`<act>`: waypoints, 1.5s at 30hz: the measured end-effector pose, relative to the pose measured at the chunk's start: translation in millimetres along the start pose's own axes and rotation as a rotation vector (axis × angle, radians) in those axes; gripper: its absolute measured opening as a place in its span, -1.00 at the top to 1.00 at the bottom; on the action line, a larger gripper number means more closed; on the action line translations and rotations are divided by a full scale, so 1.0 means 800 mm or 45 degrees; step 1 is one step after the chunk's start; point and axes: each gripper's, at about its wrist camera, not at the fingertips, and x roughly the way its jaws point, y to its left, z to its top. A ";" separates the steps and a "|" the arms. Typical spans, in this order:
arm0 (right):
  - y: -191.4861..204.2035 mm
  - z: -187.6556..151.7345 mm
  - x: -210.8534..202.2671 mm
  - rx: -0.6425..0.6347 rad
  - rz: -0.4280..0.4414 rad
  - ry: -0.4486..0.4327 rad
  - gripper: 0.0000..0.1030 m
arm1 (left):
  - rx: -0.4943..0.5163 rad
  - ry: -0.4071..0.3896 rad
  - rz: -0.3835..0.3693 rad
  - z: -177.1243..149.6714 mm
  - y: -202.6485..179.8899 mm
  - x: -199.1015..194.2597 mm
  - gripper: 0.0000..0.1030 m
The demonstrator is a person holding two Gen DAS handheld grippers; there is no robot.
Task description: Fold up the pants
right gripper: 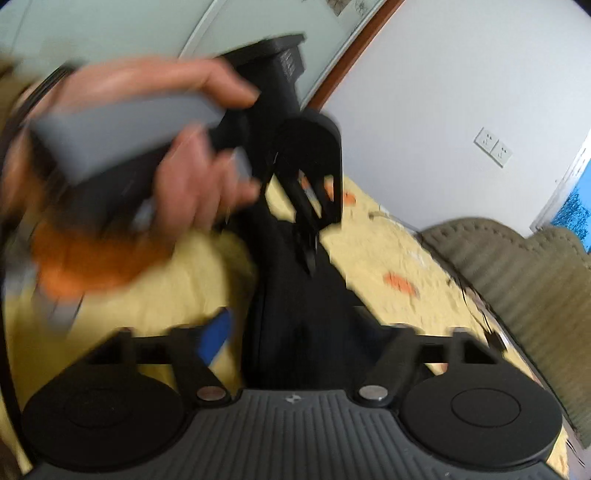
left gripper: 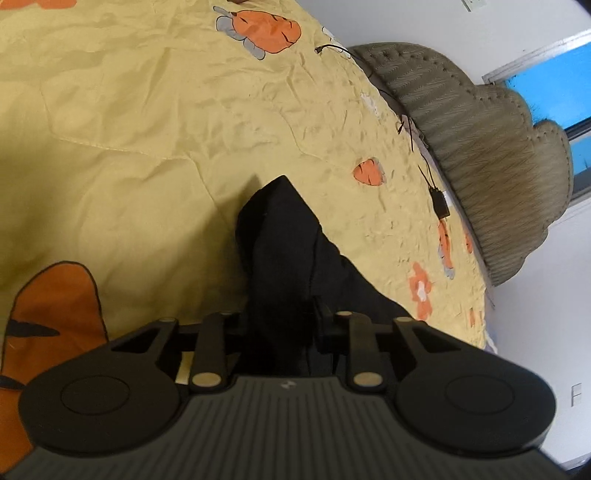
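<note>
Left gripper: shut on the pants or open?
Shut on the pants. In the left wrist view the left gripper has its fingers drawn close together with black fabric bunched between them, trailing onto the bed.

You see a yellow bedspread with orange carrot prints filling the left and centre, a grey-green tufted headboard at the right, a black cable beside it, and white wall sockets at upper right.

open quilt left, headboard blocking right, cable alongside
</note>
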 end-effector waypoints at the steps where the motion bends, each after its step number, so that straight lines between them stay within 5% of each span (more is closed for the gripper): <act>1: 0.003 -0.010 -0.005 -0.009 -0.010 0.019 -0.48 | 0.001 -0.005 -0.002 -0.002 0.000 -0.001 0.63; 5: 0.001 -0.035 0.003 0.006 -0.087 0.091 -0.48 | -0.011 -0.033 -0.012 -0.008 -0.008 -0.013 0.68; 10: 0.004 -0.045 0.014 -0.036 -0.173 0.051 -0.43 | 0.079 -0.100 -0.022 -0.016 -0.058 -0.046 0.69; 11: 0.006 -0.047 0.013 -0.064 -0.186 0.032 -0.27 | 0.100 -0.113 -0.018 -0.018 -0.069 -0.051 0.70; 12: 0.007 -0.050 0.012 -0.073 -0.184 0.020 0.31 | 0.122 -0.128 -0.005 -0.021 -0.081 -0.056 0.70; 15: 0.008 -0.059 0.003 -0.070 -0.177 -0.001 0.74 | 0.185 -0.178 0.028 -0.034 -0.116 -0.067 0.72; 25: -0.073 -0.083 -0.071 0.329 -0.109 -0.197 0.78 | 0.339 -0.324 0.038 -0.089 -0.227 -0.104 0.73; 27: -0.086 -0.091 -0.079 0.366 -0.054 -0.206 0.75 | 0.379 -0.332 0.023 -0.104 -0.254 -0.105 0.74; 29: -0.110 -0.100 -0.092 0.423 0.147 -0.171 0.62 | 0.403 -0.329 0.014 -0.117 -0.273 -0.102 0.74; 31: -0.154 -0.122 -0.122 0.550 0.360 -0.265 0.62 | 0.417 -0.325 0.016 -0.124 -0.281 -0.098 0.75; 33: -0.201 -0.145 -0.136 0.697 0.412 -0.317 0.62 | 0.430 -0.343 0.041 -0.127 -0.281 -0.093 0.75; 37: -0.278 -0.157 -0.064 0.730 0.117 -0.071 0.62 | 0.401 -0.347 0.072 -0.124 -0.271 -0.088 0.75; 42: -0.298 -0.136 0.078 0.709 0.296 0.147 0.68 | 0.407 -0.370 0.066 -0.124 -0.264 -0.099 0.75; 45: -0.292 -0.119 0.134 0.700 0.226 0.223 0.68 | 0.408 -0.368 0.058 -0.126 -0.264 -0.103 0.75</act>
